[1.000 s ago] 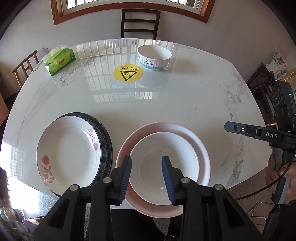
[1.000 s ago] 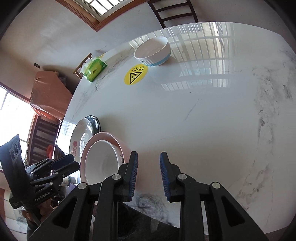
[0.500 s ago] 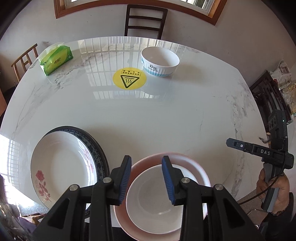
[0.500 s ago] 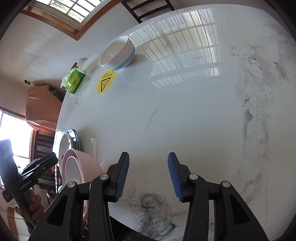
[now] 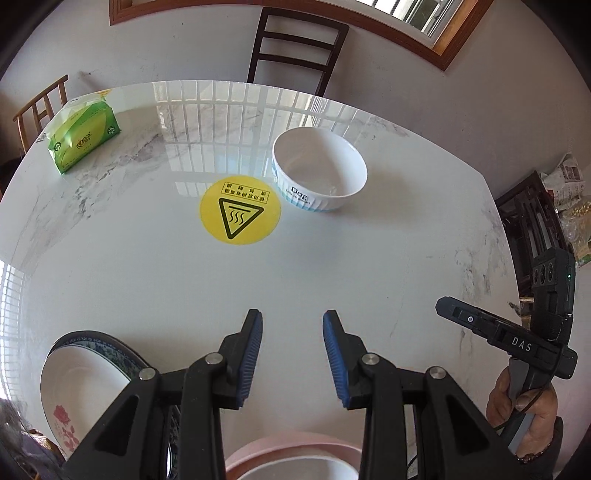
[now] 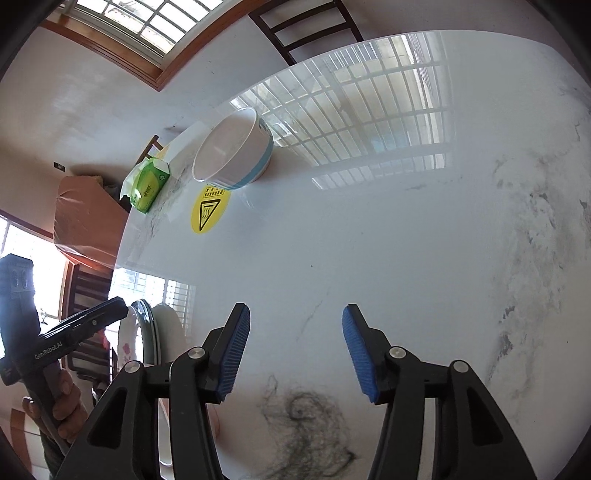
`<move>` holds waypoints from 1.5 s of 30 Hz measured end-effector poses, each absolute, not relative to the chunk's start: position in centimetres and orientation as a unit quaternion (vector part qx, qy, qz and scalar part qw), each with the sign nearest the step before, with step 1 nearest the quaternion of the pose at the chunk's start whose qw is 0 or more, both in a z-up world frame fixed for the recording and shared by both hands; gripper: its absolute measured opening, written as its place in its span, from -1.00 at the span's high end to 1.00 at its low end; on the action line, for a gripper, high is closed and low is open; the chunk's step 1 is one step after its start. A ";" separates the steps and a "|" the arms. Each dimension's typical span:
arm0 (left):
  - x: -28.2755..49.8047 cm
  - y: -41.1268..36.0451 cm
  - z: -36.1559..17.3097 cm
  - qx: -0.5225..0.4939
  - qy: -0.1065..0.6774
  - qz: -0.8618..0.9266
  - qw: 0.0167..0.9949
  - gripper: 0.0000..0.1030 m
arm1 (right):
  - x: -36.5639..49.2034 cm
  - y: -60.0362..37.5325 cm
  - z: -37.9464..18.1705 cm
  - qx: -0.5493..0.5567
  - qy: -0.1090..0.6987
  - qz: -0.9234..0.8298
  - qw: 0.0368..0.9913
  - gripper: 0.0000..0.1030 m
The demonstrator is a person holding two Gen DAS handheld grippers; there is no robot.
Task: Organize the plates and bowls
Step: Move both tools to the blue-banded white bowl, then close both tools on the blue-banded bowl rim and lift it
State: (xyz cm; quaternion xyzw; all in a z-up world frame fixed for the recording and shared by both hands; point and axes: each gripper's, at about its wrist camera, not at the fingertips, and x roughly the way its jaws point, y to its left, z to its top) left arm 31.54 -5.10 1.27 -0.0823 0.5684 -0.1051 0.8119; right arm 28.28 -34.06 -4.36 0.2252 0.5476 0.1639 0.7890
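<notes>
As it sits, bowl (image 5: 320, 174) upright, mouth up

Cut off and hidden, both wrist views

Pink plate (image 5: 291, 448) clipped by bottom edge, only far rim showing. Floral plate (image 5: 74, 398) partly behind left hand-held gripper (image 5: 292, 360); dark plate (image 5: 110, 343) beneath shows rim only. Printing on bowl (image 5: 319, 173) too small to read.

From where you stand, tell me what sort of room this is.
Most likely a home dining room. A glossy marble dining table carries a white bowl and a tissue pack, with a dark wooden chair pushed up to its far edge and a wood-framed window above.
</notes>
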 end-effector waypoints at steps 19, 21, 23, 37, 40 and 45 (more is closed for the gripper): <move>42.7 -4.7 -1.4 -0.186 0.568 -0.117 0.793 0.29 | 39.3 -31.8 -1.7 0.232 0.520 0.181 0.802 -0.12; 43.5 -4.7 -1.8 -0.192 0.573 -0.116 0.788 0.29 | 40.1 -31.8 -1.8 0.235 0.519 0.178 0.802 -0.13; 43.9 -4.7 -2.2 -0.197 0.578 -0.114 0.784 0.29 | 40.7 -31.9 -2.0 0.237 0.520 0.175 0.802 -0.15; 46.3 -5.0 -4.2 -0.191 0.582 -0.078 0.787 0.29 | 44.8 -29.7 -2.3 0.207 0.525 0.160 0.810 -0.15; 46.7 -5.5 -4.7 -0.182 0.587 -0.073 0.785 0.29 | 45.5 -29.4 -2.5 0.202 0.526 0.153 0.811 -0.15; 46.8 -5.0 -6.1 -0.218 0.588 -0.072 0.775 0.35 | 46.8 -28.4 -4.2 0.197 0.551 0.151 0.796 0.10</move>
